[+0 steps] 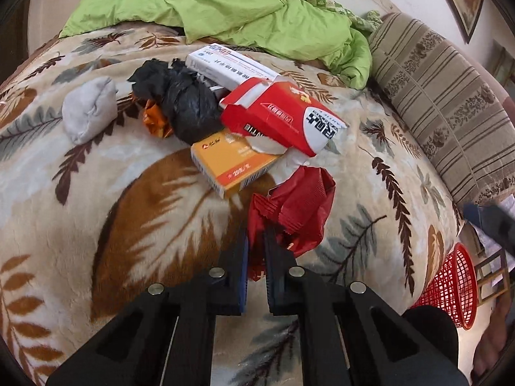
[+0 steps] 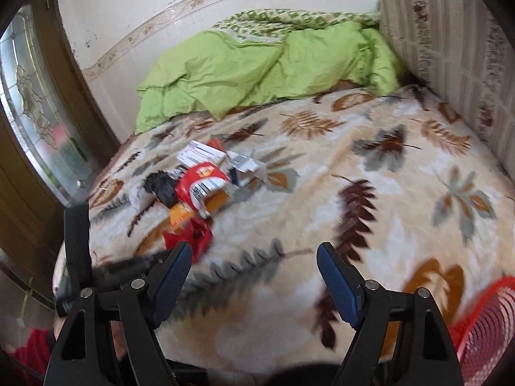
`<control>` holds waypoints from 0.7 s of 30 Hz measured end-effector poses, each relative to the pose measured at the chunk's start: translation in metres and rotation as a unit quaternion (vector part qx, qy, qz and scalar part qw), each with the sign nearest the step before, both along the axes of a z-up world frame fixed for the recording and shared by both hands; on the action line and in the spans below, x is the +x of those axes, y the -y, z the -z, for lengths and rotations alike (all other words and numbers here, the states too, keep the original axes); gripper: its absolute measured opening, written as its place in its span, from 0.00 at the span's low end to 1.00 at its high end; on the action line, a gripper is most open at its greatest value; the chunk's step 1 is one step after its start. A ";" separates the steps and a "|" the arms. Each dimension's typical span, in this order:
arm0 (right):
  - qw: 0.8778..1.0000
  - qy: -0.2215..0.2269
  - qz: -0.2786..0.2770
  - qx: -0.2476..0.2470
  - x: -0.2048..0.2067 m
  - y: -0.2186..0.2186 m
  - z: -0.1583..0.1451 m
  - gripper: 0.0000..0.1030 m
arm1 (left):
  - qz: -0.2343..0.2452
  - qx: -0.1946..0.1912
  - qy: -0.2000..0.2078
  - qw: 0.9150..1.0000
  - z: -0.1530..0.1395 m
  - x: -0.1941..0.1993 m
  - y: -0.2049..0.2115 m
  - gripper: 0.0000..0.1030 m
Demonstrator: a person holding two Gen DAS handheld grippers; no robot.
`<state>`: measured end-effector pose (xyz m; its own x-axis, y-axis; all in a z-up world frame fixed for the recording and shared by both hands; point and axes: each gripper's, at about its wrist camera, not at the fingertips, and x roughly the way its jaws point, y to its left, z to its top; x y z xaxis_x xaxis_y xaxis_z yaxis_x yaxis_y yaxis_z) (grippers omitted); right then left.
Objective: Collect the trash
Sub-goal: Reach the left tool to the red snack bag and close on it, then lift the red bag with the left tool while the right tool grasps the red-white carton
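Observation:
A pile of trash lies on the leaf-patterned blanket [image 1: 80, 193]. It holds a red crumpled wrapper [image 1: 299, 206], an orange box [image 1: 228, 160], a red and white carton [image 1: 283, 119], a white box [image 1: 225, 61], a black bag [image 1: 186, 109] and a grey wad [image 1: 88, 112]. My left gripper [image 1: 256, 241] is shut on the near edge of the red wrapper. My right gripper [image 2: 254, 257] is open and empty above the blanket, to the right of the pile [image 2: 196, 189]. The red wrapper also shows in the right wrist view [image 2: 193, 234], with the left gripper reaching it.
A green quilt [image 1: 225, 3] is bunched at the far side of the bed. A striped cushion [image 1: 450, 106] stands along the right. A red mesh basket [image 1: 450, 286] stands off the bed's right edge, and also shows in the right wrist view [image 2: 489, 328]. A door [image 2: 35, 122] is on the left.

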<state>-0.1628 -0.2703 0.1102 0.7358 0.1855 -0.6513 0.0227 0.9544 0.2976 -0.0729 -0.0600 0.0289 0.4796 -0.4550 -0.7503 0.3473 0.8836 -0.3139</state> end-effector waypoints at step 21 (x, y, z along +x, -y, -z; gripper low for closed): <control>0.989 -0.036 -0.057 0.132 0.110 -0.038 0.037 0.03 | -0.047 -0.001 0.041 0.998 -0.021 -0.020 -0.045 0.08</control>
<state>-0.0526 -0.2318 0.0729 0.6541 0.4359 -0.6182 -0.0509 0.8408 0.5390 -0.0930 -0.0149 0.0496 0.5802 -0.4060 -0.7061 0.2865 0.9132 -0.2897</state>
